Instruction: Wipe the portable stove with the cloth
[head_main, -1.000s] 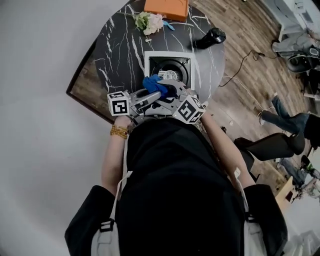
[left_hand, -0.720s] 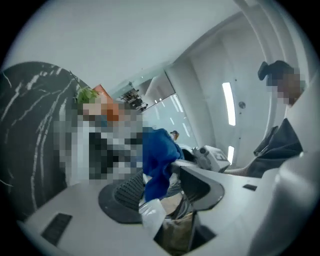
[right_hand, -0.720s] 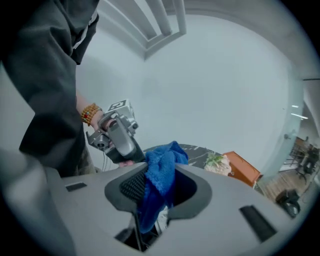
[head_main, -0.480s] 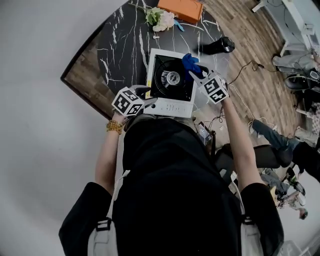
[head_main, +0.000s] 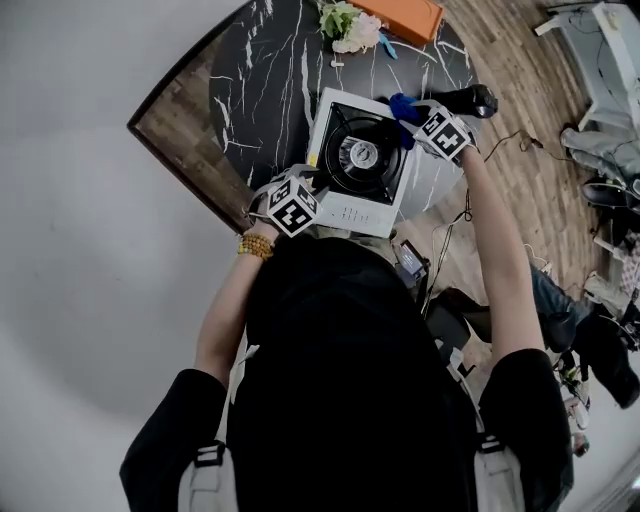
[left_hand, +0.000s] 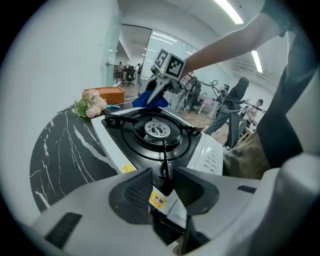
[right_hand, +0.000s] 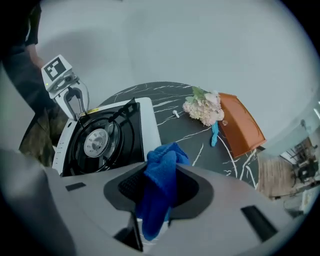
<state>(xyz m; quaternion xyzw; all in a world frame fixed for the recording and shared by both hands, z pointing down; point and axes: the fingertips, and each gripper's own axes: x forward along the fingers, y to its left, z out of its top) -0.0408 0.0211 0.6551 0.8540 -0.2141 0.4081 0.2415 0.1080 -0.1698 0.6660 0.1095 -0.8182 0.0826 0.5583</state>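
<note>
A round black marble-look table (head_main: 250, 90) stands on a wooden floor (head_main: 530, 110) against a pale wall (head_main: 80, 220). On its near side sits the portable stove (head_main: 350, 212), white with a black top and a round burner (head_main: 360, 153). At the far rim lie a bunch of flowers (head_main: 350, 25) and an orange box (head_main: 408, 12); a black object (head_main: 472, 100) rests on the right edge.

The left gripper (left_hand: 164, 180) is at the stove's near-left corner. Its jaws have just been closing and stand narrow on that corner — the white rim and a black pan-support prong (left_hand: 164, 157) show between the pads, which look to be against the rim.

The right gripper (right_hand: 164, 175) holds the blue cloth (head_main: 403, 105) at the stove's far-right corner, near the black object. Its jaws have just eased apart a little, yet the cloth is pinched between the pads, bunched above them and hanging below.

A second ago both grippers were close together over the stove's near edge, the cloth bunched between them. Half a second ago they had parted — the left beside the near-left corner, the right with the cloth over the far-right part of the black top. Now the left is on the corner itself and the right has gone further out towards the table's right edge.
</note>
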